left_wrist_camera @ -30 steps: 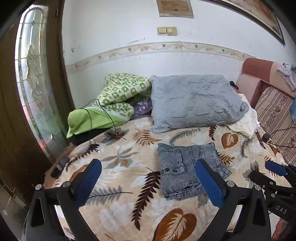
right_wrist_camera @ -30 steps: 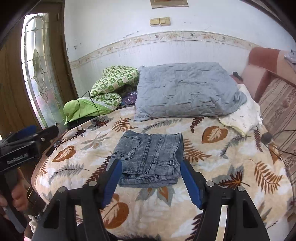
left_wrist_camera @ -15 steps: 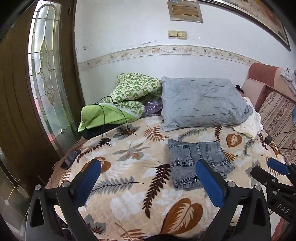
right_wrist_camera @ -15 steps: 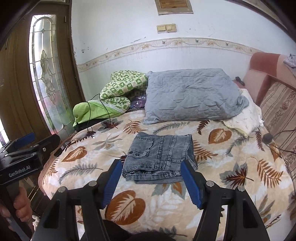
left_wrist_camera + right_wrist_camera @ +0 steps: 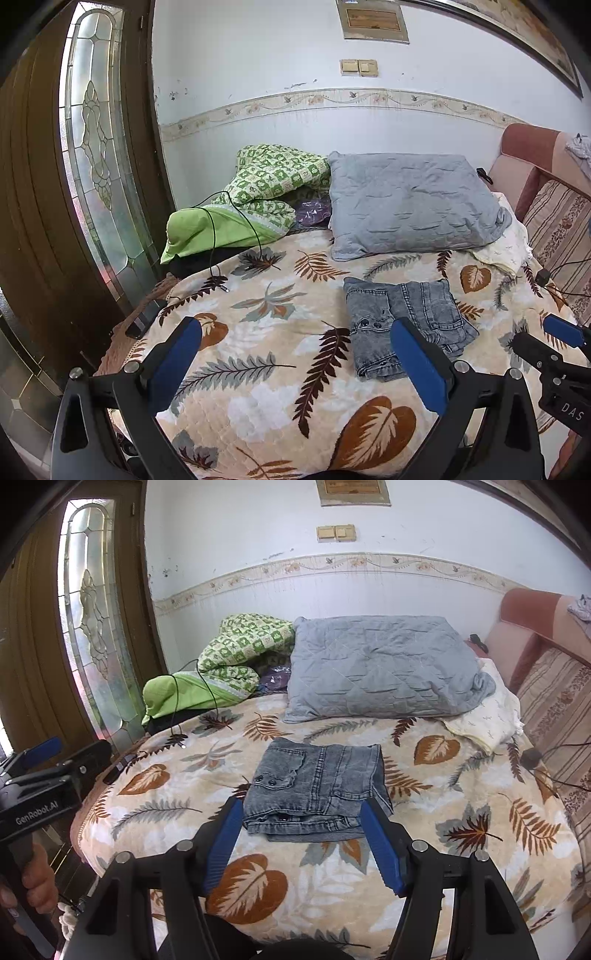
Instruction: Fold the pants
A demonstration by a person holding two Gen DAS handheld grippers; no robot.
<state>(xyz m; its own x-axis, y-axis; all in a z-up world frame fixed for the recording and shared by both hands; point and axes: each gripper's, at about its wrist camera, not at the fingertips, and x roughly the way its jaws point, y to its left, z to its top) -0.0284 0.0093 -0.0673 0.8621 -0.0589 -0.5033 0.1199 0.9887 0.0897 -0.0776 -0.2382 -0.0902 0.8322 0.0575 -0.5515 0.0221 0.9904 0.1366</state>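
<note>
Pulled back from the folded jeans point(image 5: 317, 786) on the bed point(image 5: 461, 853), both hand-held grippers, left point(image 5: 295, 365) and right point(image 5: 301, 843), gaping wide, gripping nothing.

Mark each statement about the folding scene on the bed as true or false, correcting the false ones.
1. The grey denim pants lie folded in a compact stack on the leaf-print blanket. True.
2. The right gripper is clamped on the pants. False: its blue pads stand open, holding nothing.
3. The grey quilted pillow rests on top of the pants. False: it lies behind them, apart.
4. The left gripper is open and holds nothing. True.
5. A black cable runs over the green checked bedding. True.
</note>
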